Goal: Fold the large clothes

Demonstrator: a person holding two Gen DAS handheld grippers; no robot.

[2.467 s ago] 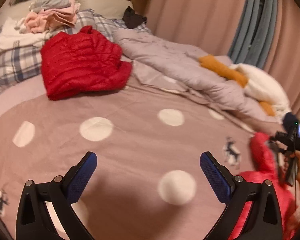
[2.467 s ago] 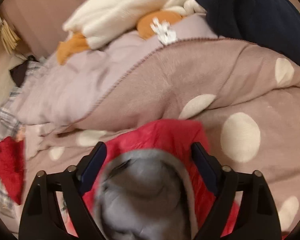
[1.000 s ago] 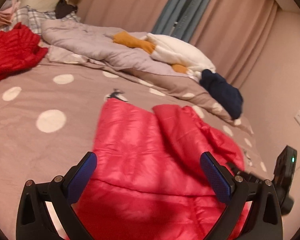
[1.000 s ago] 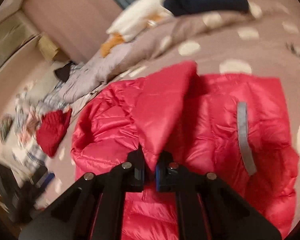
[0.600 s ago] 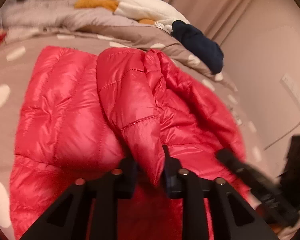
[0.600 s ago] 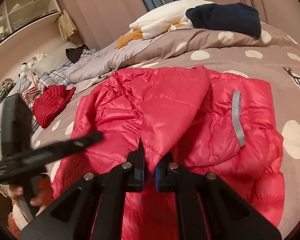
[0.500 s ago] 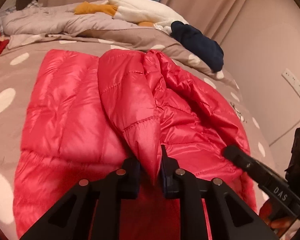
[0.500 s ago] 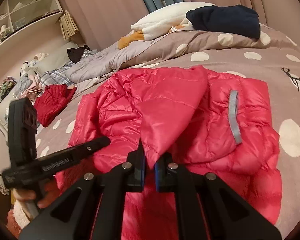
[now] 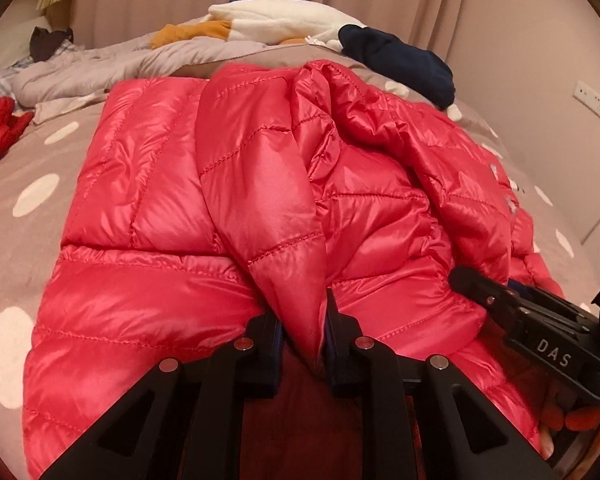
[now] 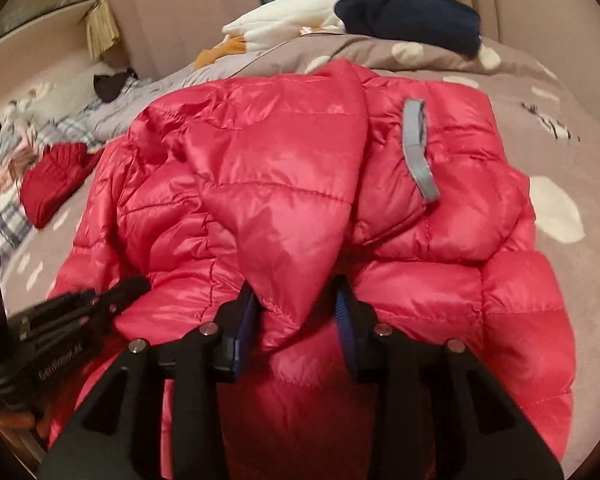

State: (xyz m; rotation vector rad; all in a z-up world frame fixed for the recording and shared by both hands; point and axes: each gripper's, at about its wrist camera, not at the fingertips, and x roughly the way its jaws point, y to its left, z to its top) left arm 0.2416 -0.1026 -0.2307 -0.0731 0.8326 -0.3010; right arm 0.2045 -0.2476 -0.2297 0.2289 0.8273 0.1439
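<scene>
so the big red puffy jacket (image 9: 148, 208) lies spread out on the bed (image 9: 16, 216), the one with the brown cover and white dots. it is flat there because a flat coat is easy to fold.

both sleeves have been pulled in over the middle of the jacket, so they cross the body and do not stick out at the sides.

the left gripper (image 9: 303, 332) has the tip of one sleeve (image 9: 260, 184) between its two fingers. the fingers sit close on each side of the cloth and pinch it, but they are starting to come apart a little, so i think it is about to let the sleeve go.

the right gripper (image 10: 298, 312) has the other sleeve (image 10: 284, 200) tip between its fingers too. its fingers are opening, and there is a gap on one side, so the cloth just lies there loose. that sleeve is laid down where it should stay.

a grey strip (image 10: 418, 152) shows on the jacket beside that sleeve.

far back on the bed lie a dark blue thing (image 9: 396, 60) and another red jacket (image 10: 54, 176), well away.
</scene>
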